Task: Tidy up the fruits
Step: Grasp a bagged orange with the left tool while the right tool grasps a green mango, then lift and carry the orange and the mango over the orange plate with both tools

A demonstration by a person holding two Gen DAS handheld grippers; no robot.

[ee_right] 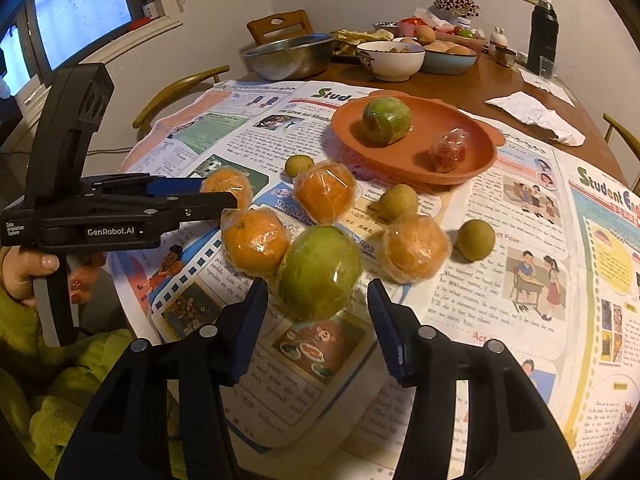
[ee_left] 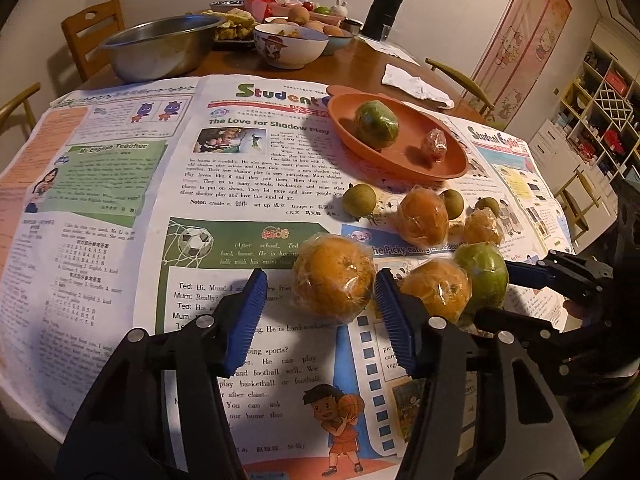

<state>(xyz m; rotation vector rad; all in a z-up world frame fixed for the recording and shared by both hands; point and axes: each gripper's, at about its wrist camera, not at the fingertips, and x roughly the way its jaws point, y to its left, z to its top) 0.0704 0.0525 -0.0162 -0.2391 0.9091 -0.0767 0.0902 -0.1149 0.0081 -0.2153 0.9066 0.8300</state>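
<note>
My left gripper point(ee_left: 320, 312) stands half open around a wrapped orange point(ee_left: 334, 278) in the lower middle of the frame; the right pad is at its skin, the left pad is apart, so I hold nothing. My right gripper point(ee_right: 318, 312) is half open around a wrapped green fruit point(ee_right: 319, 272), lower centre, and the pads do not press it. The orange plate point(ee_right: 476, 168), in the upper middle, carries another green fruit point(ee_right: 386, 120) and a small red one point(ee_right: 448, 150). All lie on newspaper point(ee_right: 500, 300).
</note>
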